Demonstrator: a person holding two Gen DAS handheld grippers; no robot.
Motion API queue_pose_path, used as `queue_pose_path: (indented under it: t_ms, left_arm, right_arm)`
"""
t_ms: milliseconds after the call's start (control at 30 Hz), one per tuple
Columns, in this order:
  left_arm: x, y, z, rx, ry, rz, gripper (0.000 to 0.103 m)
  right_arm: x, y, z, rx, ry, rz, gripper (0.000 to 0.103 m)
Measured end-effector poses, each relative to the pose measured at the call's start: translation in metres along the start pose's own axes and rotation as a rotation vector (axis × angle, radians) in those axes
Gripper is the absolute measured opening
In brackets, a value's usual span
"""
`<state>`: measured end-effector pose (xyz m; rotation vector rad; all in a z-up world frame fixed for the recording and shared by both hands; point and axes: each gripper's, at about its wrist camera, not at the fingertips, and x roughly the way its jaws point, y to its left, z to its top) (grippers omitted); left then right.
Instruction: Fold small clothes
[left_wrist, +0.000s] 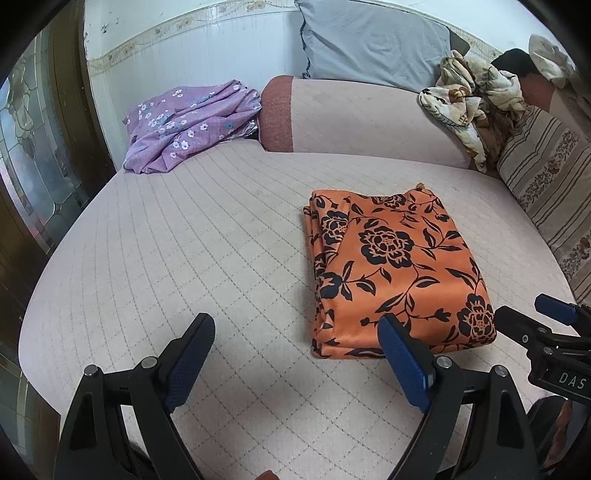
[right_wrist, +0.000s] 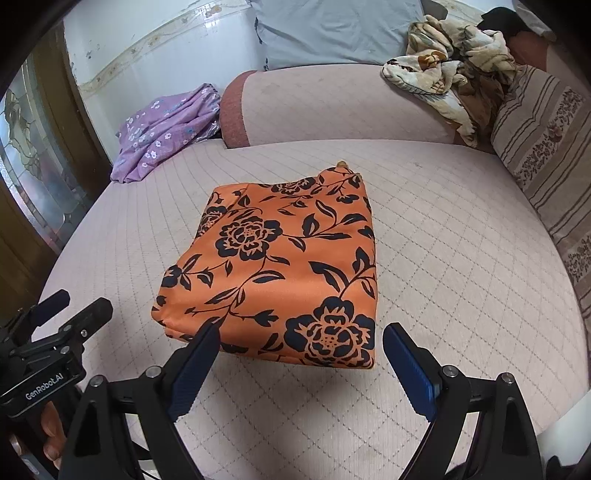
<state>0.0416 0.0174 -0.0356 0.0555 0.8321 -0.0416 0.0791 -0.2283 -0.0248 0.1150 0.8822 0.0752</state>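
Pink quilted bed (right_wrist: 443, 258) fills view. Orange floral garment (right_wrist: 280, 266) folded flat mid-bed, at my 12 o'clock. Purple cloth (right_wrist: 162, 133) crumpled at 10 o'clock. My left claw (left_wrist: 295, 354) spread, empty; right claw (right_wrist: 301, 354) spread, empty, just short of garment's near edge.

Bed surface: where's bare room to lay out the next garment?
Bare quilted mattress runs from the orange floral bundle left to the bed edge, below the purple floral cloth. Narrower strip between bundle and striped pillow. Crowded along the bolster.
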Motion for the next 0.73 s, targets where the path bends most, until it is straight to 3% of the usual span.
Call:
queue_pose_path:
  t_ms: [367, 600, 733]
  left_arm:
    - [0.005, -0.004, 0.002, 0.010, -0.004, -0.002, 0.090]
    - [0.009, -0.013, 0.011, 0.013, 0.009, -0.064, 0.090]
    - [0.009, -0.027, 0.019, 0.057, -0.021, -0.048, 0.099]
  right_arm:
    - [0.006, 0.002, 0.004, -0.007, 0.007, 0.000, 0.092]
    - [0.008, 0.003, 0.007, -0.025, 0.008, -0.010, 0.092]
    - [0.010, 0.000, 0.011, -0.025, 0.009, -0.012, 0.092]
